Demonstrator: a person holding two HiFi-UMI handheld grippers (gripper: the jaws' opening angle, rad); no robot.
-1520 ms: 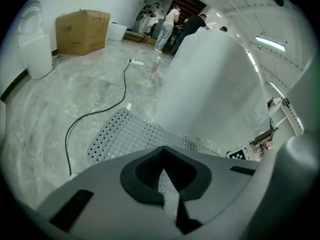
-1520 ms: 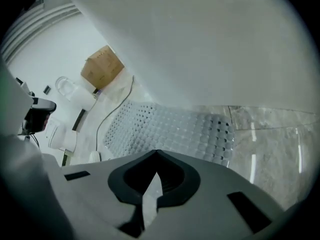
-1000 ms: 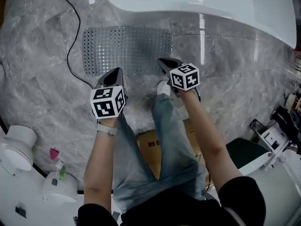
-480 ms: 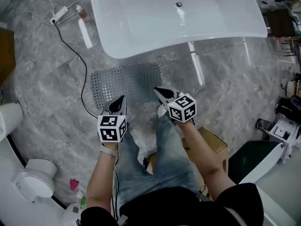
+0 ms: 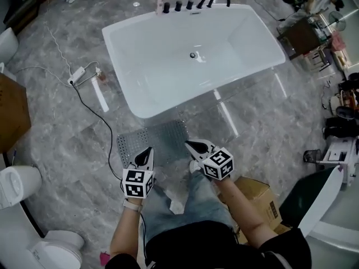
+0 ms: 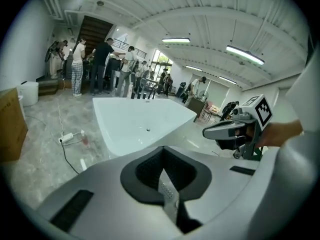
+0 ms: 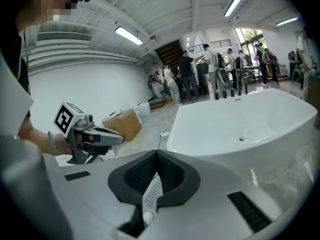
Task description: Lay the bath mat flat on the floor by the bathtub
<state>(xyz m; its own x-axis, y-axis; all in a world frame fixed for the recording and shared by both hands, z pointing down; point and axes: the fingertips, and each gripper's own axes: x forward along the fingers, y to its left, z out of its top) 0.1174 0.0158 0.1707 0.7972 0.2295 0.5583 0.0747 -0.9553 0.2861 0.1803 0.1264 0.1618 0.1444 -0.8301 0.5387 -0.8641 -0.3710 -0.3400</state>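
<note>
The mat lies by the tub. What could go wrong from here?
The black cable runs along the floor close to the left corner of the bath mat, so a foot could snag it. The person's shoe stands at the mat's near edge and might scuff it out of flat when stepping away.

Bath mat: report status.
Grippers: left gripper shut, empty; right gripper shut, empty. Thing: bath mat flat on floor beside bathtub. Obstacle: black cable close by its left edge.

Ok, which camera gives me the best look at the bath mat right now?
The head view: the bath mat lies flat on the floor beside the bathtub, its near edge behind the left tool and right tool. Neither gripper view shows it; each tool's body blocks the floor there.
</note>
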